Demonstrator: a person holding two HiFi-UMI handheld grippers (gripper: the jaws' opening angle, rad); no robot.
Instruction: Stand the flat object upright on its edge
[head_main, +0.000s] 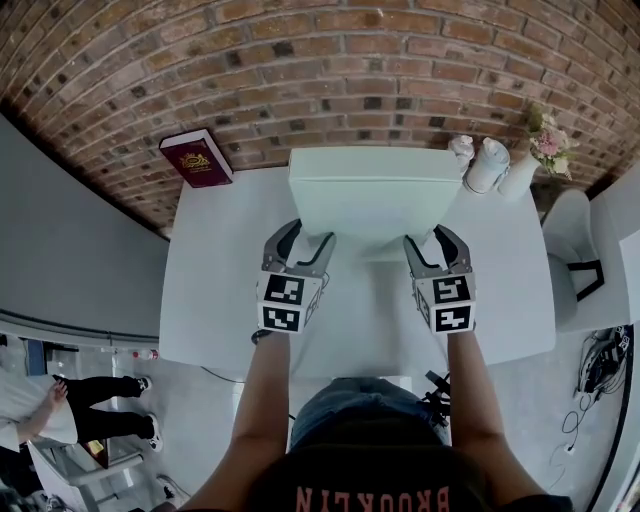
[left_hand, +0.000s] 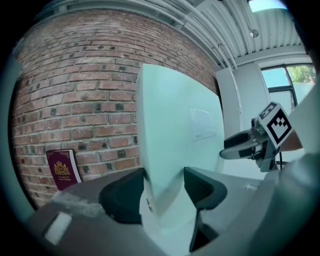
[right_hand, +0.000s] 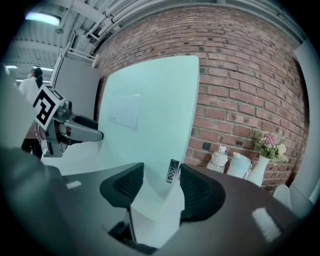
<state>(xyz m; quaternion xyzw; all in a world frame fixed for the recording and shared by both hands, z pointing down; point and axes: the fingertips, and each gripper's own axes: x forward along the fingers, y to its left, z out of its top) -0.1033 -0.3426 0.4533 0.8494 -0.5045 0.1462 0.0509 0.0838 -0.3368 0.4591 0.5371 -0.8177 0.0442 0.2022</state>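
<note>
The job looks nearly done: the flat box (head_main: 370, 195) rises upright between the two tools, its broad face turned toward the person and its top edge above both; the left tongs (head_main: 308, 236) pinch its lower left corner and the right tongs (head_main: 430, 238) pinch its lower right corner, each with both pads pressed on the box's thickness. Whether its bottom edge bears fully on the table (head_main: 220, 300) I cannot tell; a shadow lies just below it, between the two tools. What seems left is to settle it square on that edge, ease both grips off and see that it stands alone.

The box is a thin, stiff slab, pale white with a faint green cast, smooth and matt, with slightly rounded corners; a small dark label (right_hand: 172, 171) sits on the narrow side right beside the right tongs' outer pad. The pads are black and ribbed; the table is plain smooth white. Beyond the left tongs a maroon booklet (head_main: 196, 158) with a gold crest leans on the rough brick wall (head_main: 330, 60); beyond the right tongs stand a white bottle (head_main: 487, 165) and a vase of flowers (head_main: 545, 140).
</note>
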